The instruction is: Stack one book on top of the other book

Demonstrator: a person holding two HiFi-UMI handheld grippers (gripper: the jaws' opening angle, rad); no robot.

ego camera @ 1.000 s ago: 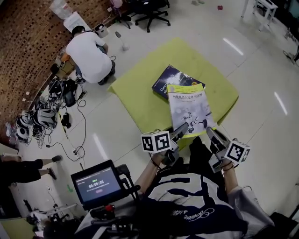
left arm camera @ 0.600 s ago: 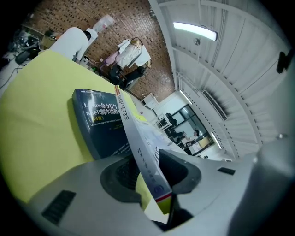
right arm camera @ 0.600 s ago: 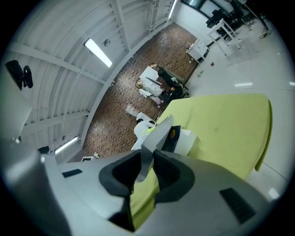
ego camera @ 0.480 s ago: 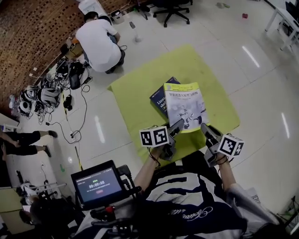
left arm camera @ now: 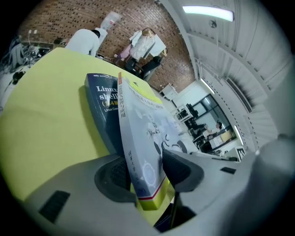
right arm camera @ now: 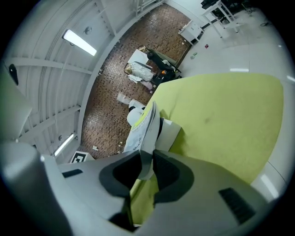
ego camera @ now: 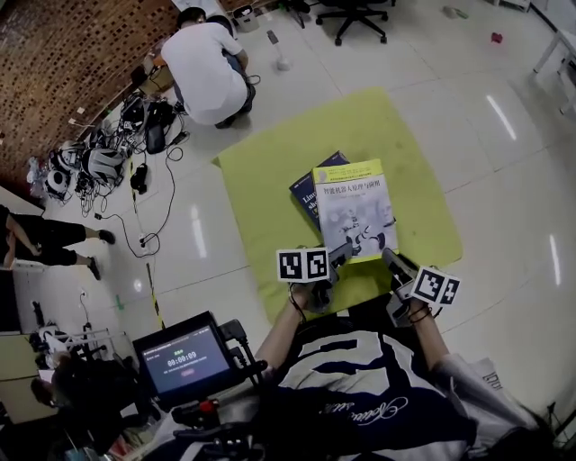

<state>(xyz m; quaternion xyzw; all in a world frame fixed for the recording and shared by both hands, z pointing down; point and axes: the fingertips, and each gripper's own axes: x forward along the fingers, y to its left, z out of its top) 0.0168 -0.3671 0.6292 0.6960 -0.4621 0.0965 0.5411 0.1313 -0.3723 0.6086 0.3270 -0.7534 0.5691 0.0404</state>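
Observation:
A dark blue book (ego camera: 309, 186) lies on the yellow-green mat (ego camera: 270, 180). A white book with a yellow band (ego camera: 353, 209) rests over it and covers most of it. My left gripper (ego camera: 340, 255) is at the white book's near left corner. Its jaws have just been opening, and in the left gripper view (left arm camera: 145, 173) the corner of the white book (left arm camera: 143, 124) stands loosely between them, beside the blue book (left arm camera: 103, 110). My right gripper (ego camera: 389, 259) is shut on the near right corner. In the right gripper view (right arm camera: 146, 173) the pads pinch the white book's edge (right arm camera: 145, 124).
A person in a white shirt (ego camera: 211, 63) crouches beyond the mat, next to a heap of cables and gear (ego camera: 99, 162). Another person's legs (ego camera: 45, 239) show at the left. A tablet screen (ego camera: 180, 360) sits near my body. An office chair (ego camera: 355, 13) stands at the back.
Both grippers have moved forward and down with the white book. It hung tilted over the mat's near side before; now it lies over the blue book.

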